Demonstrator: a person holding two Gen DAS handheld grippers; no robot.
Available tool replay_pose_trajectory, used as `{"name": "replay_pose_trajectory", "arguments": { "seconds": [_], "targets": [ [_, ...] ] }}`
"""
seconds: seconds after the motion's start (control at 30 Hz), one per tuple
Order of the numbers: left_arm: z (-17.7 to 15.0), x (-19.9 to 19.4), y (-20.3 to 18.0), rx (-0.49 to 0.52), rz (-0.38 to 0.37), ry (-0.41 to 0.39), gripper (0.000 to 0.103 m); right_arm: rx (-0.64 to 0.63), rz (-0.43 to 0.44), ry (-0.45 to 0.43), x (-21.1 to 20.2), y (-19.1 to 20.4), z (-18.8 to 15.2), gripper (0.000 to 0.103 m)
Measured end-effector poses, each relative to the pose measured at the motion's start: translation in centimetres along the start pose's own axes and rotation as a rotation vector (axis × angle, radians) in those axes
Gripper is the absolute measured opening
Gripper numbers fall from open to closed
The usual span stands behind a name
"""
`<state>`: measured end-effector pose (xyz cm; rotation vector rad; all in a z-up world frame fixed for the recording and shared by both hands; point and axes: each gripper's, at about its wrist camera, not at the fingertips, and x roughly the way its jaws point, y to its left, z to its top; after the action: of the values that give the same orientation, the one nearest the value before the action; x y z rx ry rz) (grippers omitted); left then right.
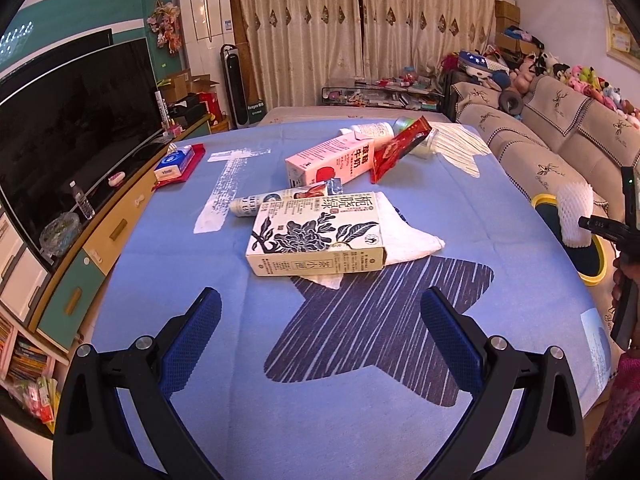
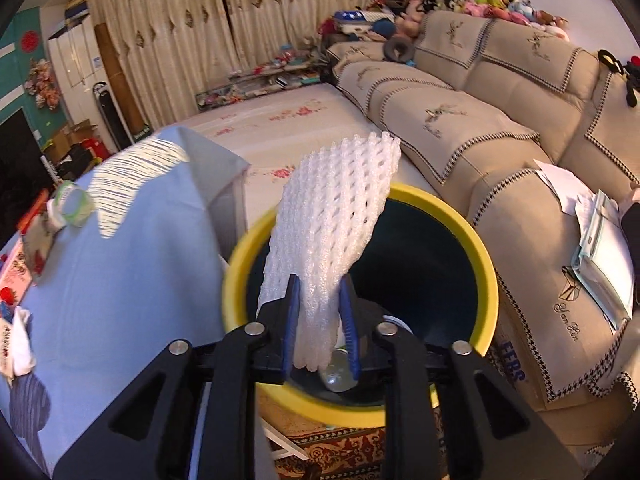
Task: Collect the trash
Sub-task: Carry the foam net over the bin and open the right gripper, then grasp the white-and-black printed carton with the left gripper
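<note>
My right gripper (image 2: 320, 280) is shut on a white foam fruit net (image 2: 336, 208), which stands upright over the mouth of a yellow-rimmed, dark bin (image 2: 486, 260) beside the table. The left wrist view shows the same net (image 1: 574, 208) and bin (image 1: 592, 276) at the far right. My left gripper (image 1: 320, 296) hangs open above the blue tablecloth (image 1: 160, 280) with nothing between its fingers. Beyond it lie a cream tea box (image 1: 316, 232) on a white tissue (image 1: 408, 240), a printed tube (image 1: 272, 200), a pink milk carton (image 1: 332, 160), a red wrapper (image 1: 400, 146) and a white bottle (image 1: 372, 130).
A tissue pack on a red cloth (image 1: 176, 162) lies at the table's left edge. A TV (image 1: 72, 120) on a low cabinet runs along the left. A beige sofa (image 2: 460, 128) with papers (image 2: 600, 240) stands right of the bin. A patterned rug (image 2: 340, 448) lies under it.
</note>
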<state>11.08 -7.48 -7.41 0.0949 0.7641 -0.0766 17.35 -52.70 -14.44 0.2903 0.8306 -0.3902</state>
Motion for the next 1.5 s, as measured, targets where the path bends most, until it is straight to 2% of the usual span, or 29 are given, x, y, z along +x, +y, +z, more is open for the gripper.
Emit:
{"name": "replay_pose_trajectory", "arguments": {
  "seconds": [0.07,0.1,0.3,0.6,0.9,1.0,1.1,1.2,1.33,1.4,1.5],
  "targets": [
    [0.2,0.4,-0.2,0.002,0.001,0.008,0.098,0.024,-0.002,0.003,0.5,-0.9,-0.2,0.053],
    [0.3,0.6,-0.4,0.004,0.004,0.011,0.098,0.031,-0.002,-0.002,0.5,-1.1,-0.3,0.054],
    [0.9,2.2,-1.1,0.018,0.011,0.028,0.098,0.04,0.013,-0.008,0.0,-1.3,-0.8,0.056],
    [3.4,7.1,-2.1,0.025,0.112,0.036,0.098,0.024,0.053,-0.019,-0.8,0.1,-0.7,0.059],
    [3.8,9.6,-2.0,0.023,0.152,0.072,0.098,0.007,0.076,-0.021,-1.1,1.0,-0.5,0.059],
    [3.2,9.3,-1.1,0.02,0.152,0.084,0.098,0.014,0.087,-0.023,-1.3,1.0,-0.4,0.059],
    [2.3,8.5,0.7,0.041,0.187,0.093,0.098,0.013,0.1,-0.027,-1.6,1.1,-0.5,0.059],
    [1.2,7.8,3.2,0.054,0.26,0.112,0.098,0.009,0.109,-0.033,-1.9,1.4,-0.5,0.059],
    [0.0,6.5,7.4,-0.004,0.349,0.13,0.098,-0.002,0.122,-0.042,-2.4,1.9,-0.4,0.059],
    [-0.3,5.8,8.9,-0.061,0.344,0.127,0.098,-0.009,0.128,-0.049,-2.7,2.3,-0.3,0.059],
    [0.4,4.7,9.1,-0.13,0.26,0.097,0.098,-0.018,0.136,-0.05,-2.9,2.8,-0.2,0.059]
  ]
}}
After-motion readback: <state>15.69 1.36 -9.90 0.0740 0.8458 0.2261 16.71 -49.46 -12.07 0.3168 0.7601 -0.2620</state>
